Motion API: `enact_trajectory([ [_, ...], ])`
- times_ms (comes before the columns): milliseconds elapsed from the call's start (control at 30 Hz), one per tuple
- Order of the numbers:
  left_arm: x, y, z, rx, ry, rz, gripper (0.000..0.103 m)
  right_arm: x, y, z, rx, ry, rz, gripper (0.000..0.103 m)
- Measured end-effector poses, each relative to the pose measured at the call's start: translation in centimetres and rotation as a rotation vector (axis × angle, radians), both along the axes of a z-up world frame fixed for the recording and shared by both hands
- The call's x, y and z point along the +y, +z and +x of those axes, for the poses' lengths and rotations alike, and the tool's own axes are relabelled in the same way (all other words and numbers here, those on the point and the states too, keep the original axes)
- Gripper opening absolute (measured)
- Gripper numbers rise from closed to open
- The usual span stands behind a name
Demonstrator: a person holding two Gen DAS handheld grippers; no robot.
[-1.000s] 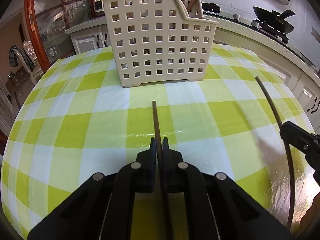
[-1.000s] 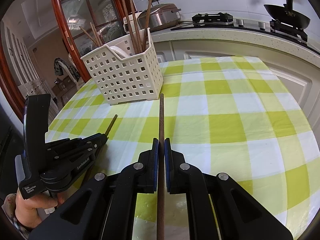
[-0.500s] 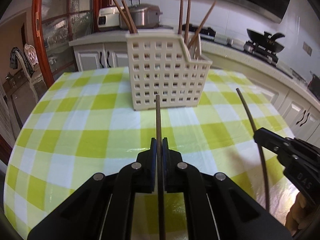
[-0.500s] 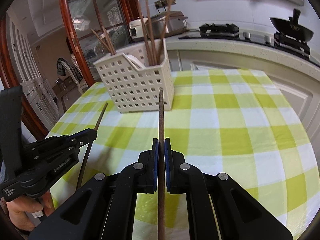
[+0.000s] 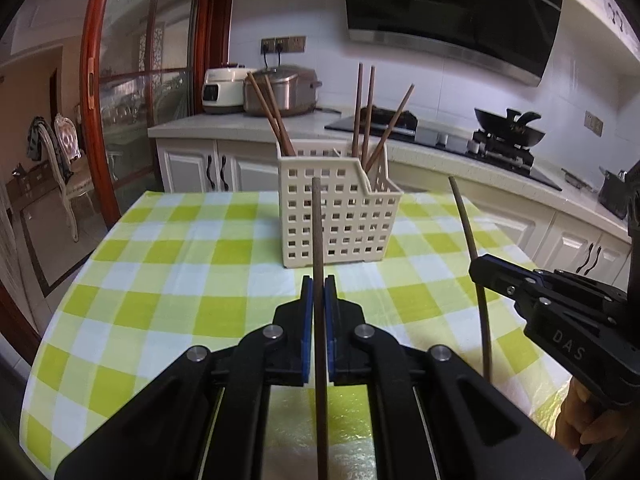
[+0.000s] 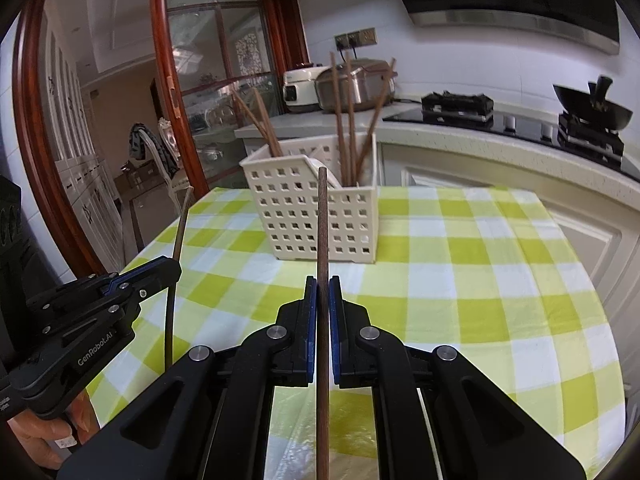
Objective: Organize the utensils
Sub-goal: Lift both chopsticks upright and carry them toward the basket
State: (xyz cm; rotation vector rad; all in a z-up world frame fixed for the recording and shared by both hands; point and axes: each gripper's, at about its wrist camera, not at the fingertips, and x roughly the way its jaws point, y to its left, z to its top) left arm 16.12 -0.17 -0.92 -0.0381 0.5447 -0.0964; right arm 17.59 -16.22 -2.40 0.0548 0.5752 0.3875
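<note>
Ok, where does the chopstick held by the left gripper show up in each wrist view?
Left wrist: chopstick dead centre, clamped in the left gripper.
Right wrist: same chopstick at far left, beside the left gripper.
Shared landmark: the white basket behind it.

Both grippers rise and tip back over this last second. The left gripper (image 5: 319, 286) lifts its chopstick (image 5: 317, 232) off the checked tablecloth (image 5: 168, 264); a second ago the stick lay low along the cloth, and now its tip stands in front of the basket (image 5: 340, 216) wall. The right gripper (image 6: 322, 288) raises its chopstick (image 6: 322, 220) the same way, the tip climbing from the basket's foot to near its rim. Both grippers now sit farther back from the basket.
</note>
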Motion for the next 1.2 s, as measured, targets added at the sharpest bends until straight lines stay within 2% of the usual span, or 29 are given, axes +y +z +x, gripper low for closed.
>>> enact_trajectory([
  [467, 1.3, 2.4, -3.3, -0.089, 0.003, -0.015, 0.006, 1.8, 2.6, -2.7, -0.091, 0.022, -0.038, 0.006],
  [1200, 0.9, 3.7, -4.9, -0.139, -0.004, 0.004, 0.005, 1.5, 4.1, -4.4, -0.144, 0.024, -0.036, 0.006],
])
